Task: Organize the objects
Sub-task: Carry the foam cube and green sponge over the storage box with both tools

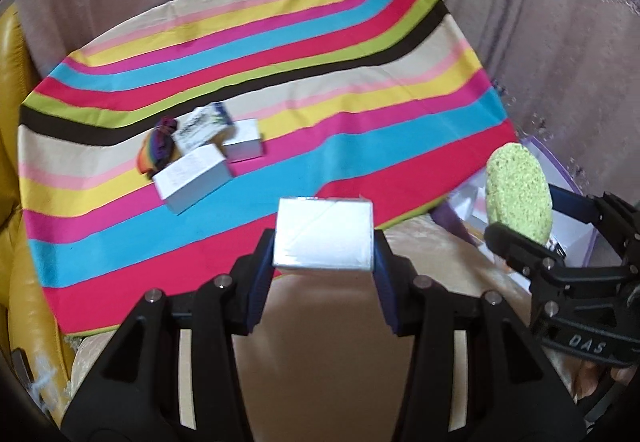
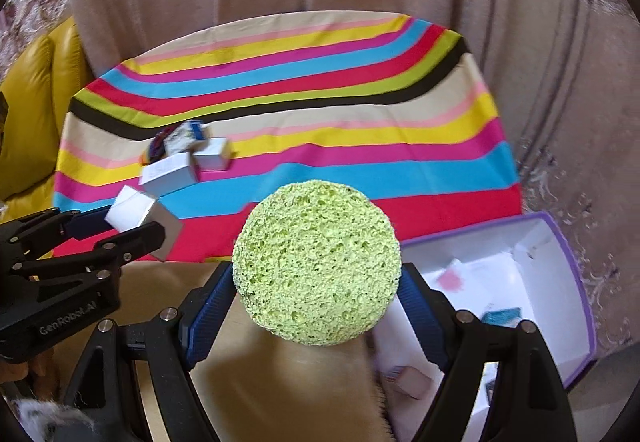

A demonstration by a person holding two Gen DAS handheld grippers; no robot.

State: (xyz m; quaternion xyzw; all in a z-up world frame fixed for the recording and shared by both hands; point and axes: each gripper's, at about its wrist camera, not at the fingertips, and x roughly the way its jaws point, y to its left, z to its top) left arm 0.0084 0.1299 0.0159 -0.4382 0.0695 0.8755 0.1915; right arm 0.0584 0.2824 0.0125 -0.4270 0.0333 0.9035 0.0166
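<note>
Right gripper (image 2: 317, 282) clamped on a green sponge (image 2: 317, 262), blue pads against its 2 sides. At left, left gripper (image 2: 132, 224) gripping a white box (image 2: 138, 215). Beyond, on the striped cloth (image 2: 360, 161), 3 small boxes (image 2: 188, 157) bunched beside a rainbow bundle (image 2: 154, 145). At right, an open purple-rimmed bin (image 2: 576, 274) holding papers and small packets.

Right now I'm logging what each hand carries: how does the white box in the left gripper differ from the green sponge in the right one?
The white box is flat-sided with sharp corners; the green sponge is a round disc. The box looks smooth and plain, the sponge rough and full of pores. The box is clamped across its sides by the left gripper, the sponge by its rim in the right gripper. Both are held off the striped cloth.
</note>
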